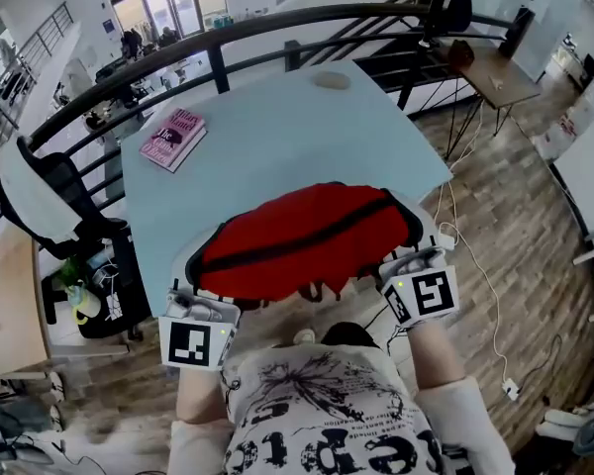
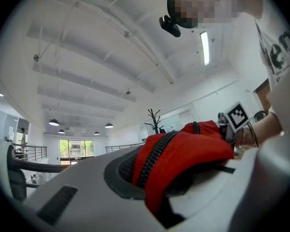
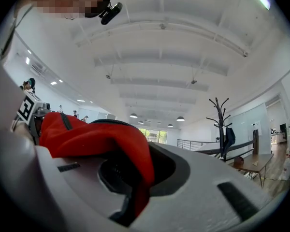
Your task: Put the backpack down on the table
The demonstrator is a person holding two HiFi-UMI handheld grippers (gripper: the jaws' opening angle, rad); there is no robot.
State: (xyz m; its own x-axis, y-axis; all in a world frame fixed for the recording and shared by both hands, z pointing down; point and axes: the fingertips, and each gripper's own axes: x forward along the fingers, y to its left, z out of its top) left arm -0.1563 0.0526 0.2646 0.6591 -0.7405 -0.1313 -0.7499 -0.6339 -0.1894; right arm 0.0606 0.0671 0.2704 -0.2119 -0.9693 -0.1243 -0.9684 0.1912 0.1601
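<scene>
At far left a black and white office chair (image 1: pixel 40 201) stands beside the light-blue counter (image 1: pixel 277 137), and a pink book (image 1: pixel 173 139) lies flat near the counter's left edge. The left gripper (image 1: pixel 200 305) is closed tight on the left end of the red and white backpack (image 1: pixel 307 240). The backpack lies lengthwise between the two hands, over the counter's near edge and red side up, well apart from the book. Whether it touches the counter cannot be told. The right gripper (image 1: pixel 408 270) is likewise clamped almost shut on the backpack's right end. Further right, a brown wooden table (image 1: pixel 500 77) stands beyond the black railing (image 1: pixel 277 28).
</scene>
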